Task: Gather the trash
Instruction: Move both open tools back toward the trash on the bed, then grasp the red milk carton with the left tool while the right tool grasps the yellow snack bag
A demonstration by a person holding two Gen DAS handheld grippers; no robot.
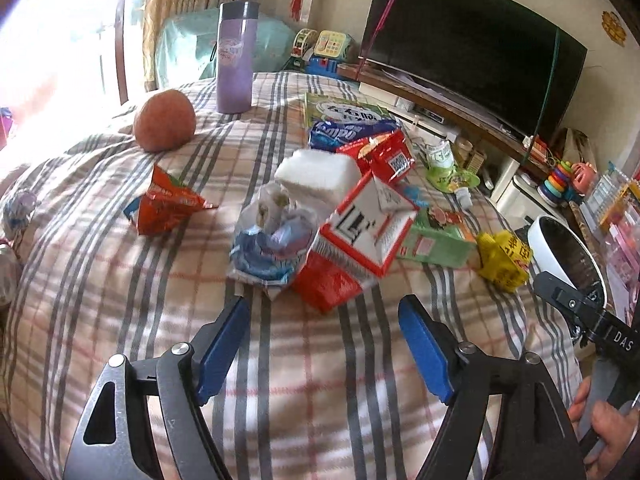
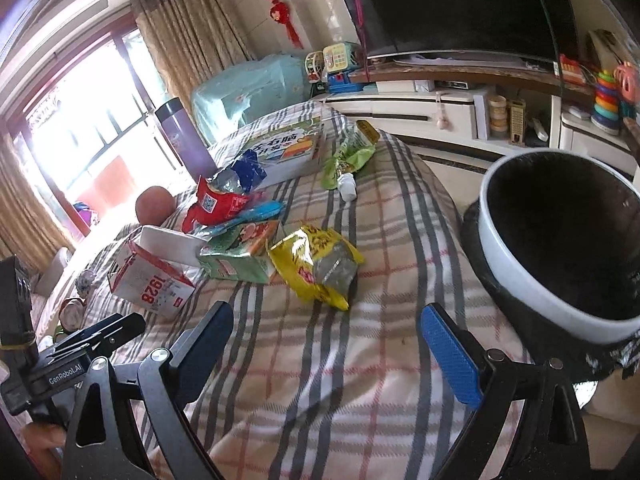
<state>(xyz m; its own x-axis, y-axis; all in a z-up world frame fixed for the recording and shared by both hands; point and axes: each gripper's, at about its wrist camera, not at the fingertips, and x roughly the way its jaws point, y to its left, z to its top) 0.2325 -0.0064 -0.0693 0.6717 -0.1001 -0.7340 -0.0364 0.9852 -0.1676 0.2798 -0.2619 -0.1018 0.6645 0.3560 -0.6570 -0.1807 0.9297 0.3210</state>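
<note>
- My left gripper [image 1: 322, 334] gapes wide, empty, above the plaid cloth [image 1: 120, 300].
- My right gripper [image 2: 326, 344] likewise, near the crinkled yellow wrapper [image 2: 316, 266].
- Round white-rimmed bin [image 2: 520, 276] stands right.

A plaid-covered table [image 1: 120, 300] carries a purple flask [image 1: 235, 58] standing upright at its far end, with a round orange fruit [image 1: 164, 120] near it. Loose on the cloth lie an orange snack wrapper [image 1: 164, 202], a red-and-white carton [image 1: 360, 236], a green carton [image 2: 240, 256], a yellow packet [image 2: 316, 264] and a green pouch [image 2: 348, 156].
</note>
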